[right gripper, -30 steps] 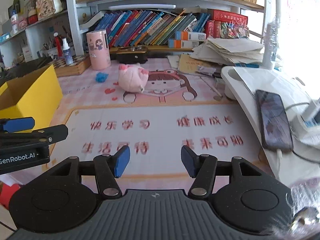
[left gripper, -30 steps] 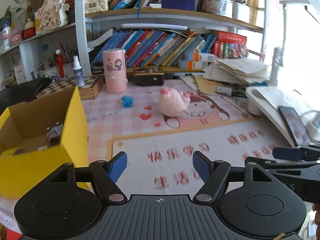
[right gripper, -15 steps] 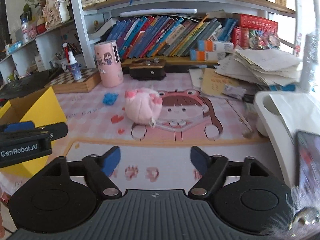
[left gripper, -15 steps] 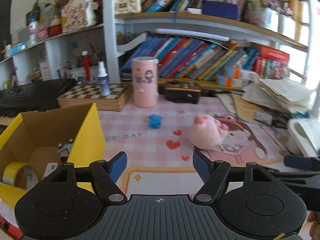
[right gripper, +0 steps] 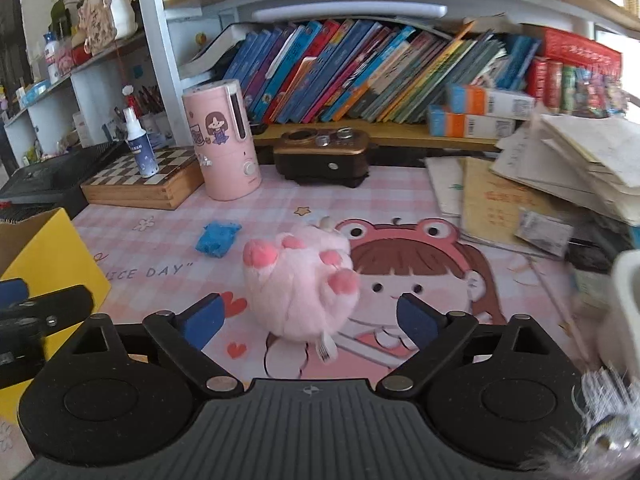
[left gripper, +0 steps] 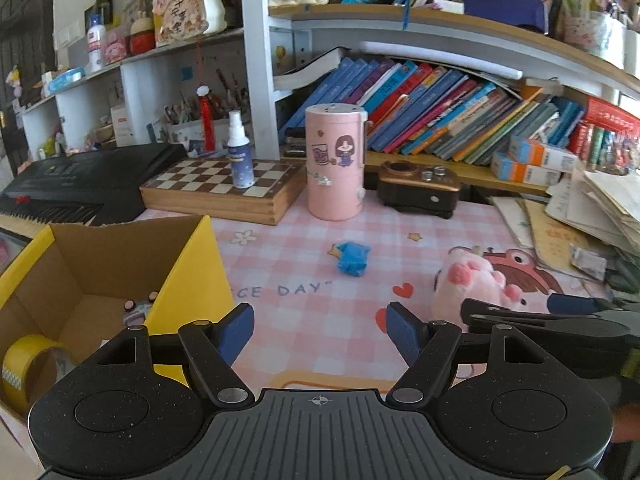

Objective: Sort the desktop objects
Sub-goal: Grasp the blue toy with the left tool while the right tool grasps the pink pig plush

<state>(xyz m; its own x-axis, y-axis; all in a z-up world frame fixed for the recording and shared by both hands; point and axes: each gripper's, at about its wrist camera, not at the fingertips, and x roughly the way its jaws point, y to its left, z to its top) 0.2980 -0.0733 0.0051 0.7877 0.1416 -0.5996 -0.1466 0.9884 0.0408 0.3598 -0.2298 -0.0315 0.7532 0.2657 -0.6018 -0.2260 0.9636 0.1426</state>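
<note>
A pink plush toy [right gripper: 298,284] lies on the pink checked desk mat, just ahead of my right gripper [right gripper: 310,316]. The right jaws are opening wide, one blue pad on each side of the plush and clear of it. The same plush [left gripper: 470,282] shows at the right of the left wrist view. My left gripper [left gripper: 320,330] stands open over the mat with nothing between its fingers. A small blue crumpled object [left gripper: 352,260] lies farther back, also seen as a blue lump [right gripper: 218,238]. The yellow cardboard box [left gripper: 188,280] at the left holds a roll of yellow tape [left gripper: 24,368].
A pink cylinder [left gripper: 335,164], a dark brown radio [left gripper: 418,190] and a chessboard box [left gripper: 222,190] with a spray bottle [left gripper: 240,148] line the back under the bookshelf. Stacked papers [right gripper: 572,172] crowd the right side. A black keyboard [left gripper: 80,180] lies far left.
Both grippers have moved forward over the desk toward the plush and the box. The right jaws have spread wider, and the plush now sits just in front of them.
</note>
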